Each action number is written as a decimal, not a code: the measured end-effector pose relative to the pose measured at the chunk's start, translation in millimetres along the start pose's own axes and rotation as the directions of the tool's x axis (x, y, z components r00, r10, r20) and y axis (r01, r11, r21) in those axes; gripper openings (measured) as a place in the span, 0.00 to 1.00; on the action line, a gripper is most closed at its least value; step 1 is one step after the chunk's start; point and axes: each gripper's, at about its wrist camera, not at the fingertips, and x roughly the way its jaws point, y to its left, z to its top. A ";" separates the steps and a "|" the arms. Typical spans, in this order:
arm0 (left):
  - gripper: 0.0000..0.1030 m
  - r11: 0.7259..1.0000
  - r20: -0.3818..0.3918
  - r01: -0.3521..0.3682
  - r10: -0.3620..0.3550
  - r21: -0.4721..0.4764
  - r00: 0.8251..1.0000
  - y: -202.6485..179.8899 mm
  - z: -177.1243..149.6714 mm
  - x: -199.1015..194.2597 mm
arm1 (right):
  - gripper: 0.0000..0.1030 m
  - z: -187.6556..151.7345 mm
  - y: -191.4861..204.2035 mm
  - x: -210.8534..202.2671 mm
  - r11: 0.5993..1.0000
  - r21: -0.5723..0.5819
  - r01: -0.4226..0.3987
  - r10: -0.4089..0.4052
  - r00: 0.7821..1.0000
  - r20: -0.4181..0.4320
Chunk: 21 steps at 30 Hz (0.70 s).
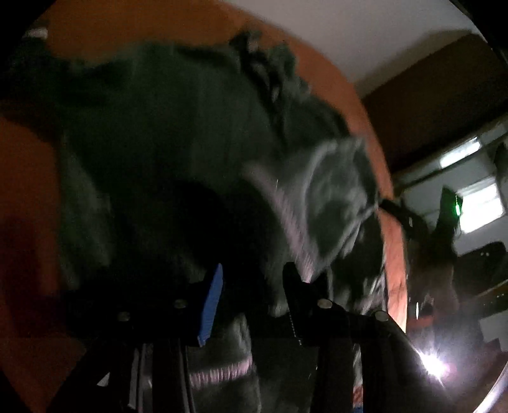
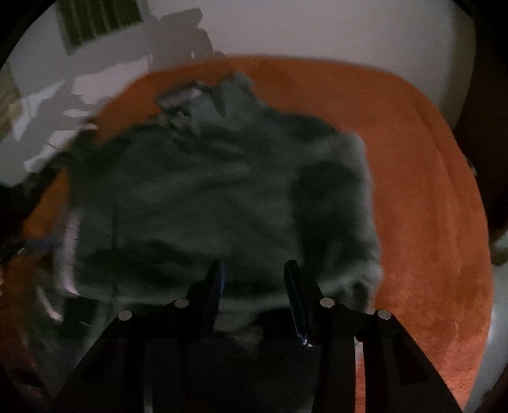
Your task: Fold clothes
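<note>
Sweater [image 2: 216, 190] lies straight ahead of your right tool [image 2: 254, 286], spread; left tool [image 1: 252, 286], spread, sits nearer its hem.

One garment [image 2: 216, 197]; one orange blanket [image 2: 428, 206]

Both views dim, motion-blurred. Right gripper [image 2: 253, 279]: fingers apart, gap between them filled by the near hem of the dark green garment [image 2: 222, 190], which blocks everything straight ahead and ahead-left. Bare orange cover [image 2: 428, 206] lies open to the right of the gripper and beyond the garment's far edge; white wall [image 2: 317, 28] closes off the far side. Left gripper [image 1: 252, 282]: fabric bunched between and over its fingers, a striped cuff or hem [image 1: 285, 216] draped just ahead-right. Open orange strip far left and along the top. Right of it, another dark device [image 1: 444, 228], details unclear.
</note>
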 end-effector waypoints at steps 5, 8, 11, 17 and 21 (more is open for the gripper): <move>0.41 0.998 0.023 -0.021 0.020 0.051 1.000 -22.4 27.0 24.4 | 0.38 12.7 46.9 15.3 0.990 0.012 -0.139 0.139 0.990 -0.028; 0.41 0.983 -0.011 -0.172 0.173 0.070 0.985 -16.0 22.6 58.9 | 0.37 8.2 41.8 41.9 0.995 0.023 -0.095 0.097 0.992 -0.086; 0.43 0.986 -0.048 -0.167 0.165 -0.030 0.985 12.4 16.8 67.7 | 0.24 -2.4 -3.2 58.2 0.990 0.081 0.115 -0.103 0.985 -0.136; 0.43 0.995 0.011 -0.097 0.097 -0.004 0.995 -1.3 28.3 21.6 | 0.01 5.2 -76.2 28.5 0.948 0.317 0.035 -0.006 0.996 -0.092; 0.48 0.993 0.039 -0.066 0.063 0.096 0.997 -35.4 43.1 23.7 | 0.06 44.7 -83.1 14.6 0.963 0.268 0.015 -0.026 0.999 0.036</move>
